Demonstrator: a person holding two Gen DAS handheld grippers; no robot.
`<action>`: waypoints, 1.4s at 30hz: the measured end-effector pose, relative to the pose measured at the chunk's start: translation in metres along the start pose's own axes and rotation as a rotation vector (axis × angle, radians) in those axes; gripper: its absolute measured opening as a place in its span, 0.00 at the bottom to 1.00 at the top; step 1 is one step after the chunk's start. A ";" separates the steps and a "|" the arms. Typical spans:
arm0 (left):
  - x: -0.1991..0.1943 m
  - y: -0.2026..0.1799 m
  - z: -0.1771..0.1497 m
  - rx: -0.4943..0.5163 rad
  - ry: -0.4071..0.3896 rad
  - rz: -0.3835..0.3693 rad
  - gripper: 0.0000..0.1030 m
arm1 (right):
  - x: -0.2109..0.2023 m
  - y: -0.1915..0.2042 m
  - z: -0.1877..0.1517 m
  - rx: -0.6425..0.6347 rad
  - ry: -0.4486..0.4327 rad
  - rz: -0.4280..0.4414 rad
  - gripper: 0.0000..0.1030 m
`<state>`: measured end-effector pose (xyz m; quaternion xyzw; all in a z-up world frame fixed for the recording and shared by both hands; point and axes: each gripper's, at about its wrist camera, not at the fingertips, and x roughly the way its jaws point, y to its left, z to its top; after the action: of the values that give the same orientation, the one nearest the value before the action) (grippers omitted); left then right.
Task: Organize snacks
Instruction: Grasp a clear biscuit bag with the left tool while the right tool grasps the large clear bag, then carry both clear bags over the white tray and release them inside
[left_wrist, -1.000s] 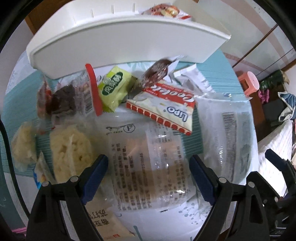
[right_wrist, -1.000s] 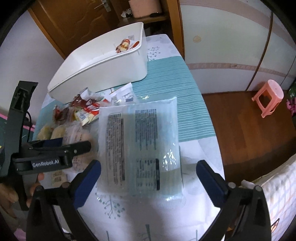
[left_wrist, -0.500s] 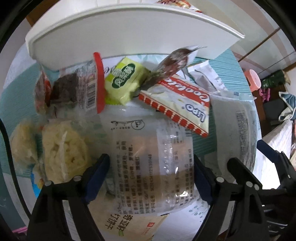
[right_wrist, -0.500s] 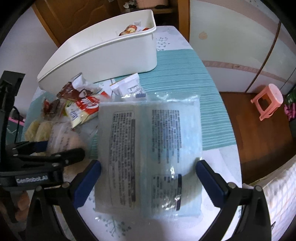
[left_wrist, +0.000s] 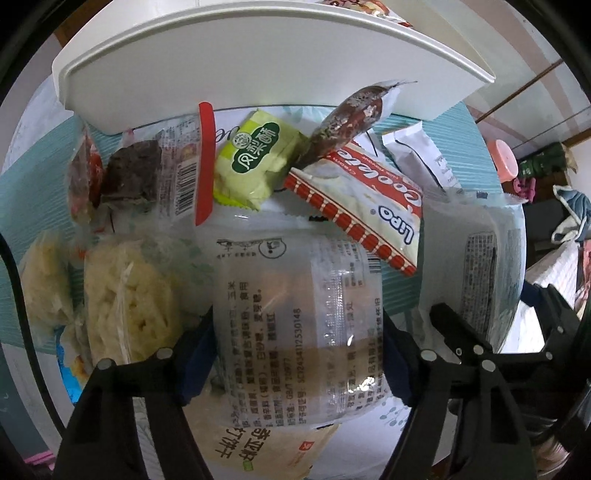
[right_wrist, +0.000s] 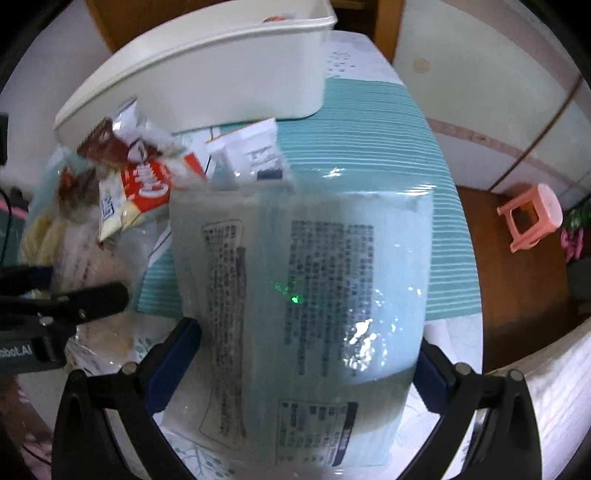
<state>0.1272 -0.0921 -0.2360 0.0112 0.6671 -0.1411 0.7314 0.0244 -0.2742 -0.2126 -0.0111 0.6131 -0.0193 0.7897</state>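
My left tool (left_wrist: 299, 354) is straddling the clear printed packet (left_wrist: 295, 325) at the lower middle of its view, and the jaws have just been closing in on it — a second ago they stood well wider, with the packet lying loose between them. The blue pads now sit right against the packet's two edges; whether they truly press I cannot tell, so I'd call it a grip in the making. That packet lies on the counter (right_wrist: 388, 110) on top of a tan-labelled packet (left_wrist: 258, 450), with the red-and-white cookie packet (left_wrist: 362, 210) overlapping its upper right corner.

My right tool (right_wrist: 310, 354) has come down over the big pale-blue packet (right_wrist: 306, 295), which fills far more of the frame than it did a second ago. Its jaws stand wide apart, one at each side edge of the packet, not yet squeezing as far as I can see — the picture is blurred there.

The white bin (left_wrist: 258, 55) waits across the top of the left view, one wrapper already inside at its far end. The green snack (left_wrist: 255, 155), brown bar (left_wrist: 351, 118) and puffed yellow bags (left_wrist: 125, 295) lie loose in front of it.

So both hands are lined up for a pick at once. Next, I judge, comes lifting — and the cookie packet may drag along.
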 end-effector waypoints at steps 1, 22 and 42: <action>-0.002 -0.001 -0.001 0.007 -0.005 0.003 0.68 | 0.000 0.000 0.000 0.001 0.005 0.001 1.00; -0.109 -0.034 -0.029 0.079 -0.151 -0.025 0.60 | -0.085 -0.001 -0.018 -0.061 -0.153 0.057 0.86; -0.241 -0.038 0.027 0.093 -0.444 0.084 0.60 | -0.188 -0.005 0.048 -0.044 -0.417 0.095 0.86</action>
<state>0.1285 -0.0881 0.0090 0.0413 0.4818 -0.1400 0.8641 0.0246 -0.2713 -0.0188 -0.0031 0.4367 0.0339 0.8989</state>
